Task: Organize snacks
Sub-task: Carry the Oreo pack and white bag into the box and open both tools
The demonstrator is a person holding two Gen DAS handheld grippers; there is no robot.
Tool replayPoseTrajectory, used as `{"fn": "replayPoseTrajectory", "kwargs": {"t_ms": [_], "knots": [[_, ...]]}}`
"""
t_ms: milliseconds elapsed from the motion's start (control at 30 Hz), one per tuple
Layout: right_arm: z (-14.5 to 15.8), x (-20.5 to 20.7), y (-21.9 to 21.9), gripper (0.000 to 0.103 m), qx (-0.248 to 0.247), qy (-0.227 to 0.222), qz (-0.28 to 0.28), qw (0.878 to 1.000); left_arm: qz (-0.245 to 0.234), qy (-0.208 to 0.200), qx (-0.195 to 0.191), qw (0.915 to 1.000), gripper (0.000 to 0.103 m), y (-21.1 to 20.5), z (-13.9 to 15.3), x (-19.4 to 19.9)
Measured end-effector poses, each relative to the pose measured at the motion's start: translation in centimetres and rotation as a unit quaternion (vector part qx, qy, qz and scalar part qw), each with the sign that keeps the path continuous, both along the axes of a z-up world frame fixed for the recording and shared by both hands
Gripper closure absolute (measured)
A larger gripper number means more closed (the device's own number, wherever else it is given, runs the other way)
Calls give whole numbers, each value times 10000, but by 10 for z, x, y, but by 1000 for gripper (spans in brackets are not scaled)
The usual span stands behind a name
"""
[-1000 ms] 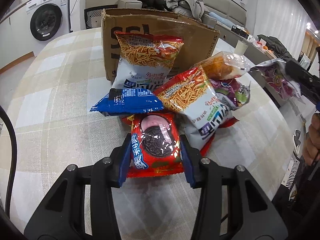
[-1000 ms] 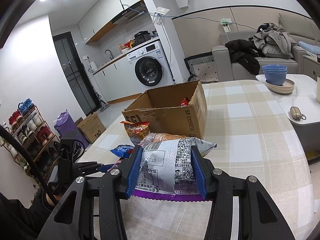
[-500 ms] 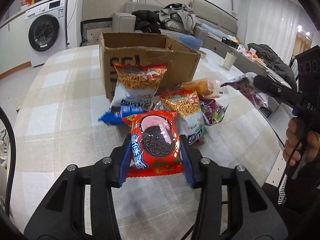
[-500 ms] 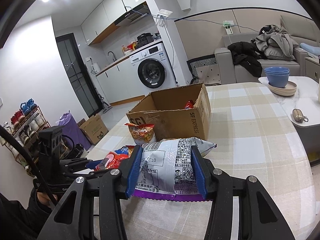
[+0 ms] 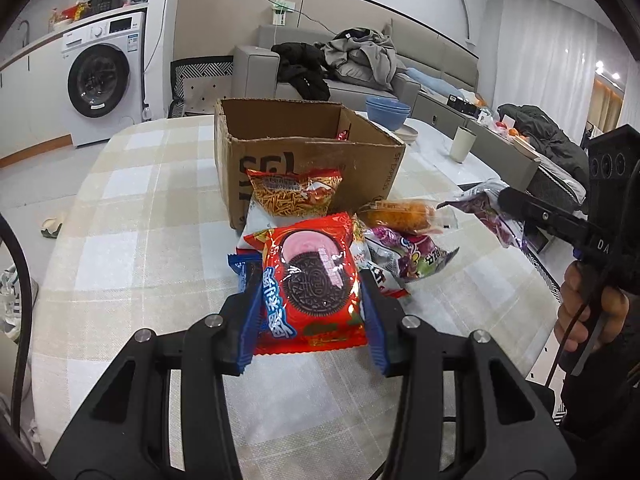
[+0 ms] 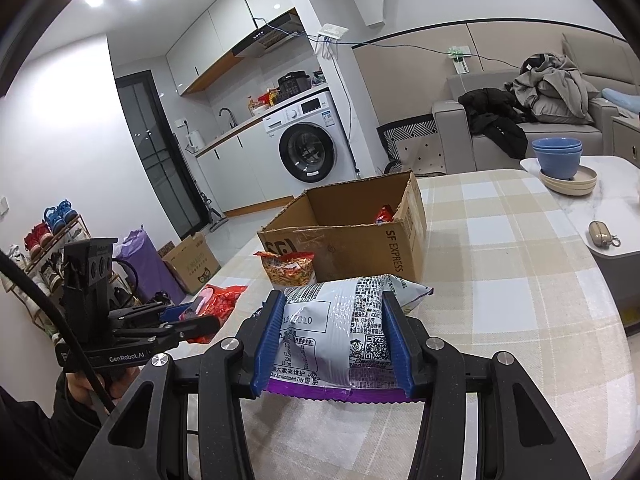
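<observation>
in the left wrist view, the left gripper (image 5: 312,304) is pinching a red cookie pack (image 5: 311,280) between its blue pads (image 5: 251,320), holding it above the checked table (image 5: 132,248). past the pack, a small heap of snacks is lying on the table in front of an open cardboard box (image 5: 304,160): a noodle bag (image 5: 294,194) is leaning against the box's front wall, a blue pack (image 5: 240,268) is peeking out at the left of the held pack, a purple bag (image 5: 408,256) is lying to its right, and a clear bun packet (image 5: 404,214) is resting just behind that. something red is showing inside the box near its far corner. at the right edge, a hand (image 5: 588,308) is gripping the handle of the right gripper (image 5: 504,200), which is holding a purple-edged bag (image 5: 488,216) in the air, to the right of the box. blue bowls (image 5: 388,112) are standing behind the box.

in the right wrist view, the right gripper (image 6: 334,340) is clamping the purple-edged bag (image 6: 340,332), printed white side up, between its blue pads (image 6: 270,340). the box (image 6: 348,236) is sitting ahead on the table (image 6: 520,280), with the noodle bag (image 6: 288,268) against its near wall. at the left, the left gripper (image 6: 192,320) is carrying the cookie pack (image 6: 218,300) off the table, beside the box and lower than its rim.
</observation>
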State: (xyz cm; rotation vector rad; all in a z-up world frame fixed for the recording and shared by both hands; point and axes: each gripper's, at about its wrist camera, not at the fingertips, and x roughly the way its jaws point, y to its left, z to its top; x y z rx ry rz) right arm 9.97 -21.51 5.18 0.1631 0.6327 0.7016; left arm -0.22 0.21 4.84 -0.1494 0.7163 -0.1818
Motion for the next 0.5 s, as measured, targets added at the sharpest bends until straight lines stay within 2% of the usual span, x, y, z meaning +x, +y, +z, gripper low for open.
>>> {"fn": "replayPoseTrajectory", "kwargs": {"t_ms": [500], "knots": [[3,8,14,55,185,-170,95,9996,166,-191,37,9997,62,6,18,26]]}}
